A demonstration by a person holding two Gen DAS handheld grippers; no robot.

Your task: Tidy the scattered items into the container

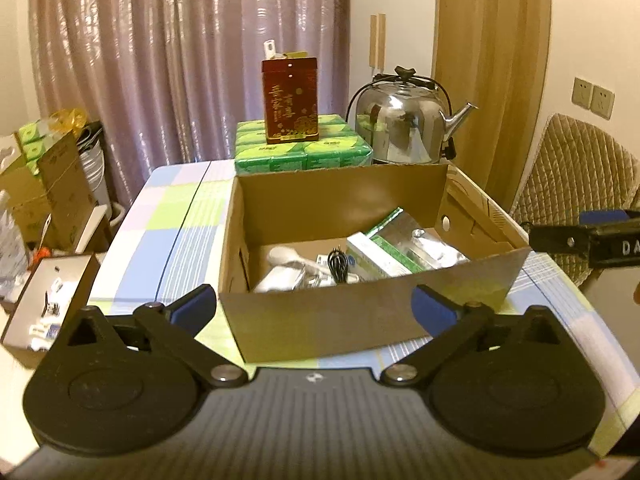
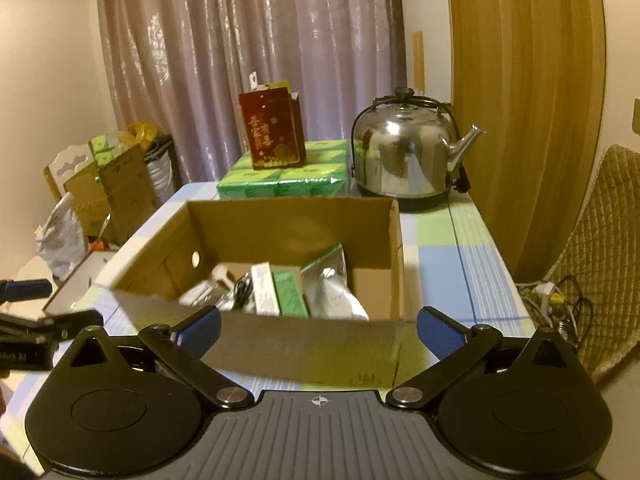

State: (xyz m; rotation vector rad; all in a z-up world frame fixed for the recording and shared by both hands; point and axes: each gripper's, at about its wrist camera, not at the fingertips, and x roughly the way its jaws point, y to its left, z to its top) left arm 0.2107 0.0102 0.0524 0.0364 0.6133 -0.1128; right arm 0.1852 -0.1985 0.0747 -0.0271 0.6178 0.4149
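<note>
An open cardboard box (image 1: 344, 320) stands on the checked tablecloth; it also shows in the right wrist view (image 2: 304, 350). Inside lie a green-and-white carton (image 1: 380, 258), a silver foil pouch (image 1: 424, 240), a black cable (image 1: 338, 266) and white items (image 1: 280, 258). The same carton (image 2: 290, 292), pouch (image 2: 332, 288) and cable (image 2: 242, 290) show in the right wrist view. My left gripper (image 1: 316, 310) is open and empty in front of the box's near wall. My right gripper (image 2: 318, 330) is open and empty, also before the near wall.
Behind the box stand a steel kettle (image 1: 404, 128), a stack of green packs (image 1: 300, 148) and a red tin (image 1: 290, 100) on top. Cardboard boxes (image 1: 44, 188) are piled left of the table. A quilted chair (image 2: 592, 264) stands at the right.
</note>
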